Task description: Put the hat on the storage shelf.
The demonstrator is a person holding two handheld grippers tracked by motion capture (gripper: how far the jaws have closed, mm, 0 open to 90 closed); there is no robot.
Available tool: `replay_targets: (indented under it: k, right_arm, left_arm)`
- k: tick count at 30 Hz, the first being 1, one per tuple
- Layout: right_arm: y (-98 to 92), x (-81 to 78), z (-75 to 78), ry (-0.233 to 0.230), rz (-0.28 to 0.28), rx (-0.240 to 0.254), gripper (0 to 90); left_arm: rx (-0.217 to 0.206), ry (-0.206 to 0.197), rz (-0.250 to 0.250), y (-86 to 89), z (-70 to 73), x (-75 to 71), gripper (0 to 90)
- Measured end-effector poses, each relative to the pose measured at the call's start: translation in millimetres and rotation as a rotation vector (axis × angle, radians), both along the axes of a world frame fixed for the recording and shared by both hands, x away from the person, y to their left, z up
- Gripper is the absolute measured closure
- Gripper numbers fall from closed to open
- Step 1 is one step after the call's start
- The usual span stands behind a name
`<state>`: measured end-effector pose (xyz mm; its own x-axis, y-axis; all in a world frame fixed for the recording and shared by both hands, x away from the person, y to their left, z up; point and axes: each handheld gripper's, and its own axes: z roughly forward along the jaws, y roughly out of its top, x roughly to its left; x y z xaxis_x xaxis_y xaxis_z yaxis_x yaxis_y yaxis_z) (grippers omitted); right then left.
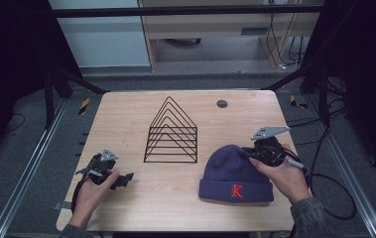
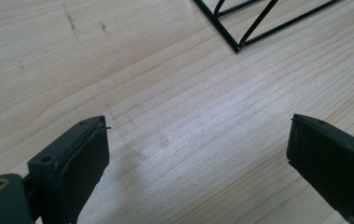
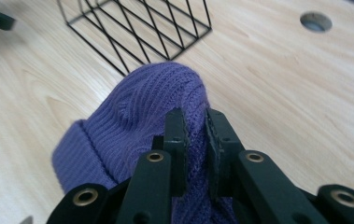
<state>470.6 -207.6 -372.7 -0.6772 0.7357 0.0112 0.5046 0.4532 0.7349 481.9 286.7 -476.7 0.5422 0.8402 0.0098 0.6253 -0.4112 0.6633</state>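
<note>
Right gripper [image 3: 194, 122] pinches crown of purple beanie [image 3: 137, 116], lower right of high view; wire rack [image 1: 171, 133] lies up-left, centre. Left gripper [image 2: 198, 154] open, empty, lower left.

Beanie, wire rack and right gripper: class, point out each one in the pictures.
beanie [image 1: 230, 171], high view, on the knitted crown.
wire rack [image 1: 171, 144], high view, on its front wires.
right gripper [image 3: 195, 122], right gripper view, midway between its fingertips, pinching the knit.

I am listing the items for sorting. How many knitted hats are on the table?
1. The purple hat lies at the table's near right, beside the wire rack, pinched by the right gripper.
</note>
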Motion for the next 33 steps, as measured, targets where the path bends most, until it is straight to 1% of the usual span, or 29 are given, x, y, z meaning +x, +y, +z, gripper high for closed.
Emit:
replay_targets:
  k: [1,2,4,8,9,11,12,13,15,16,18,20,22,24,27,30,31,33]
  right_arm:
    - [0.0,0.0,0.0,0.0,0.0,0.0,80.4]
    - [2.3,-3.6,4.1,-0.01,0.015,0.003,80.5]
    - [3.7,-5.5,7.4,-0.016,0.022,0.014,80.7]
    - [5.6,-9.2,19.3,-0.036,0.033,0.023,80.9]
    - [6.2,-9.9,22.4,-0.042,0.036,0.029,80.9]
    - [7.6,-11.1,33.1,-0.065,0.05,0.031,80.9]
    - [7.9,-11.1,37.9,-0.077,0.053,0.032,80.9]
    - [8.1,-10.9,42.6,-0.085,0.056,0.035,80.9]
    - [8.4,-9.5,51.4,-0.101,0.057,0.035,80.9]
    - [8.4,-8.4,54.3,-0.105,0.058,0.036,80.9]
    - [8.8,-4.9,62.7,-0.12,0.056,0.036,80.9]
    - [9.1,-1.9,69.3,-0.127,0.056,0.041,80.9]
    - [9.7,0.5,73.9,-0.131,0.06,0.041,80.9]
    - [10.5,3.2,79.0,-0.134,0.055,0.039,80.9]
    - [12.1,4.9,86.1,-0.144,0.055,0.047,80.9]
    - [14.2,5.7,94.2,-0.157,0.054,0.05,80.9]
    - [14.2,5.7,94.2,-0.157,0.054,0.05,80.9]
    - [15.4,6.4,101.0,-0.158,0.053,0.054,80.8]
  left_arm:
    - [0.0,0.0,0.0,0.0,0.0,0.0,5.9]
    - [-0.003,-0.008,0.003,0.4,1.4,-0.5,5.9]
    - [-0.019,-0.017,0.007,1.3,4.5,-1.9,6.3]
    - [-0.076,-0.066,0.024,3.9,14.7,-6.4,8.2]
    - [-0.097,-0.083,0.029,4.3,19.1,-7.8,8.3]
    - [-0.118,-0.119,0.029,3.9,28.4,-9.5,8.4]
    - [-0.136,-0.134,0.028,2.8,33.8,-9.9,8.5]
    - [-0.146,-0.149,0.019,1.7,39.8,-10.0,8.5]
    - [-0.157,-0.174,0.016,-0.5,51.0,-10.1,8.7]
    - [-0.161,-0.188,0.002,-2.7,58.8,-9.3,8.7]
    - [-0.164,-0.196,-0.021,-7.5,70.4,-7.0,8.6]
    - [-0.182,-0.207,-0.04,-13.4,81.5,-4.0,8.6]
    - [-0.189,-0.213,-0.06,-19.2,92.0,-1.0,8.6]
    - [-0.199,-0.213,-0.072,-23.8,100.0,1.7,8.6]
    - [-0.215,-0.202,-0.092,-30.5,113.9,6.5,8.6]
    - [-0.223,-0.197,-0.114,-34.1,127.7,10.8,8.6]
    - [-0.223,-0.197,-0.114,-34.1,127.7,10.8,8.5]
    - [-0.236,-0.187,-0.123,-35.0,132.8,14.1,8.3]
